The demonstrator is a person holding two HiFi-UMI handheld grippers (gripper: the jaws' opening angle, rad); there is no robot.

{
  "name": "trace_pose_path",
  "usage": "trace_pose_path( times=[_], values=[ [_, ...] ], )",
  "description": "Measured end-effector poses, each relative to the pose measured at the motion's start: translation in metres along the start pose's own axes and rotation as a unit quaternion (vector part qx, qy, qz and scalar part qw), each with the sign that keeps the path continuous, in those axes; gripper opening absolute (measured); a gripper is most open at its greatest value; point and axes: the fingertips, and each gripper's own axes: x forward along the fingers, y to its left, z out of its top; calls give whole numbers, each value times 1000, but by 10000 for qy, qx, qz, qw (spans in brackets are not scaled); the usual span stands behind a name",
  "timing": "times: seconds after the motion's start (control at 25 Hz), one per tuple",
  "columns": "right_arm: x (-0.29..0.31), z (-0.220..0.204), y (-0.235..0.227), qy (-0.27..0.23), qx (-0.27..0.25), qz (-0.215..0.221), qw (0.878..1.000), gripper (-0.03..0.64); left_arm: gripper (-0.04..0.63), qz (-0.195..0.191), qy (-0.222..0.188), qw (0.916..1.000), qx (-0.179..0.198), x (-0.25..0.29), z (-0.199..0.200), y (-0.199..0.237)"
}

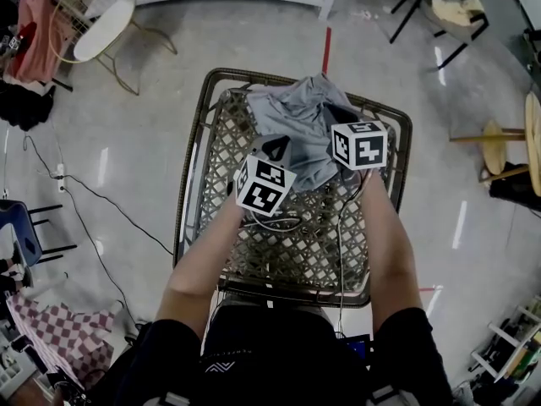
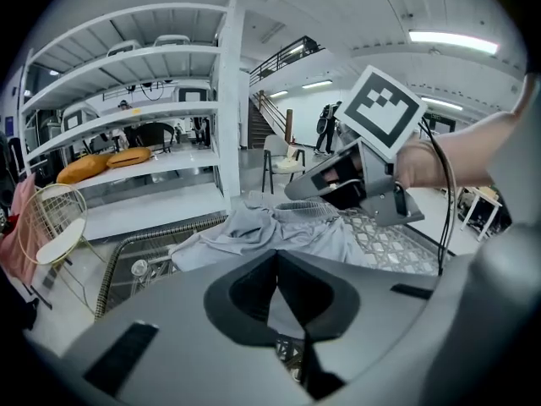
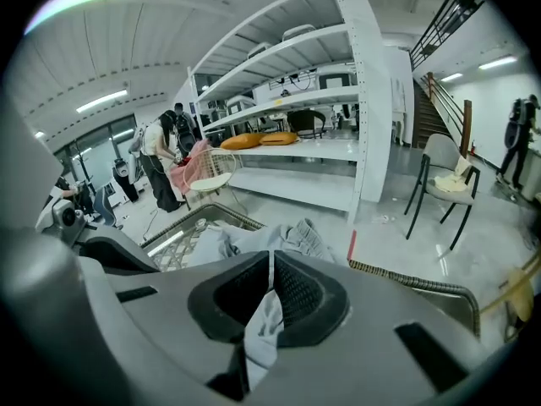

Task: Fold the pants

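The grey pants [image 1: 296, 117] lie bunched at the far end of a wicker lattice table [image 1: 190, 193]. My left gripper [image 1: 275, 146] sits at the heap's near left edge. In the left gripper view the left gripper [image 2: 277, 260] is shut, with a thin sliver of grey cloth between its pads, and the pants [image 2: 279, 235] spread just beyond. My right gripper [image 1: 342, 138] is at the heap's right side, its tips hidden behind its marker cube. In its own view the right gripper [image 3: 270, 260] is shut on a fold of the pants [image 3: 296, 239] that hangs down between the jaws.
The table's rim [image 3: 414, 277] runs close behind the heap. A round wire chair [image 1: 93, 24] stands at the far left, a black-legged chair [image 1: 452, 15] at the far right, a wooden stool [image 1: 507, 138] to the right. Cables [image 1: 84, 193] trail on the floor. People [image 3: 161, 159] stand by the white shelving [image 2: 127, 100].
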Motion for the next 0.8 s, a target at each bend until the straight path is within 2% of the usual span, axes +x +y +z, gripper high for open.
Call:
trace_pose_path(
  times=[0.32,0.64,0.8],
  values=[
    [21,-9,-8,444,-134,121,9989,46,9,93,-43,9999,8,18,20,26],
    [36,-25,-9,1086,-773,158,9910,46,9,-8,47,10000,-7,32,19,28],
    [43,-32,-12,1365,-1096,-11,9846,46,9,-29,91,10000,-13,34,15,29]
  ],
)
